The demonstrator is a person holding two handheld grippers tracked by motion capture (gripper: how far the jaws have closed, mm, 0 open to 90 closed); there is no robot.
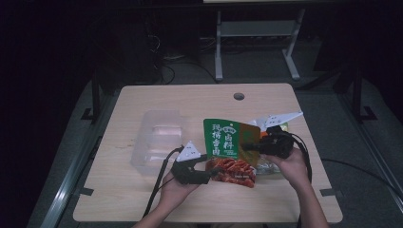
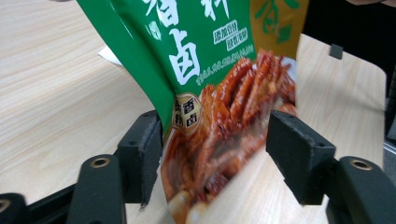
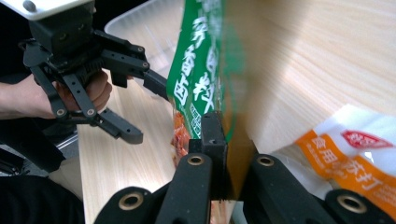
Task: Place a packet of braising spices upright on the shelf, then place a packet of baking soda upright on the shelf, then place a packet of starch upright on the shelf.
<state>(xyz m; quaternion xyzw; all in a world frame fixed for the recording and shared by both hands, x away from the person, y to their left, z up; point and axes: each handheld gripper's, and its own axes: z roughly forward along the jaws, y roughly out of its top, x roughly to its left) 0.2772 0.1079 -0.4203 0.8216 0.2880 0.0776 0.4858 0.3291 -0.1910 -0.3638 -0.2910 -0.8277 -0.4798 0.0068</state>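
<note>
A green seasoning pouch (image 1: 223, 142) printed with white characters and a picture of red food stands tilted above the table. My right gripper (image 1: 245, 146) is shut on its right edge; in the right gripper view the jaws (image 3: 226, 135) pinch the pouch (image 3: 196, 74) edge-on. My left gripper (image 1: 209, 167) is open around the pouch's lower left corner. In the left gripper view the pouch (image 2: 210, 56) hangs between the two pads (image 2: 140, 156), close to the left one. The left gripper (image 3: 144, 109) also appears open in the right gripper view.
A clear plastic container (image 1: 157, 137) lies open on the wooden table (image 1: 142, 199), left of the pouch. A white and orange packet (image 3: 355, 158) lies under my right hand (image 1: 272, 166). A round cable hole (image 1: 239, 96) is near the far edge.
</note>
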